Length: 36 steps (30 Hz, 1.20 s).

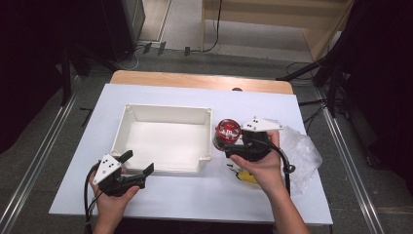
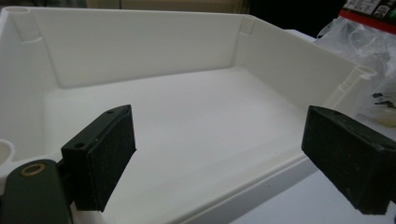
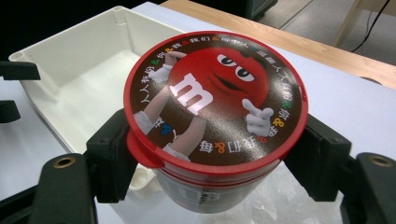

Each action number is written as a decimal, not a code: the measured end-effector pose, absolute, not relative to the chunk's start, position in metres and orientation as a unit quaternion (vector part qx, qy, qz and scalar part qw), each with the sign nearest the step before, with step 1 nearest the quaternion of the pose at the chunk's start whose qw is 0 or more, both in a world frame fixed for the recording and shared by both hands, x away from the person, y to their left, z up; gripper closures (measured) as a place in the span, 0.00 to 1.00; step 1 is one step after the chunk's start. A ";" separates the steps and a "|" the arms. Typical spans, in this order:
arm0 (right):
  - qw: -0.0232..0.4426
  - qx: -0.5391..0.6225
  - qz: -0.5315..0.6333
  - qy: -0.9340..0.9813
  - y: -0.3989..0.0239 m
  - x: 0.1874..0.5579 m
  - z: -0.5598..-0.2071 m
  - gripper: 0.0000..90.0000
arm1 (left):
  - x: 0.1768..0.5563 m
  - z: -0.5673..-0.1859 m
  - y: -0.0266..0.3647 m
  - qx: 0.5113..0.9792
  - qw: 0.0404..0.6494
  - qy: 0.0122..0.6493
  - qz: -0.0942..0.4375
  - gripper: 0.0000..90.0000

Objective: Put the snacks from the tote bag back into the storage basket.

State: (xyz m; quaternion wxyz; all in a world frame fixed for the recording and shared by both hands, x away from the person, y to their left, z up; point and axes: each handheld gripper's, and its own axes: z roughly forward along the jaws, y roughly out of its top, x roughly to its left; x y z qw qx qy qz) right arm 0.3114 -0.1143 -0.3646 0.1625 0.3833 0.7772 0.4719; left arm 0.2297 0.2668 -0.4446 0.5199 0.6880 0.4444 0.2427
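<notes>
A red-lidded tub (image 3: 212,121) is clamped between the jaws of the right gripper (image 1: 233,145), just off the right wall of the white bin (image 1: 163,113) and seemingly lifted clear of the worktop (image 1: 160,195). On the lid a red M&M's character with a white "m" is printed, ringed by small coloured characters, possibly Chinese, too fine to be read. The left gripper (image 1: 136,163) is held at the bin's near left corner, its jaws spread wide with nothing between them. A crumpled clear bag (image 1: 302,151) and a yellow item (image 1: 246,178) are seen right of the tub. Bare worktop is left along the near edge.
</notes>
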 end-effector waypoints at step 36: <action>0.143 0.349 0.462 0.802 -0.065 0.318 -0.371 0.29 | 0.228 -0.434 0.270 0.707 0.519 0.416 0.242 0.15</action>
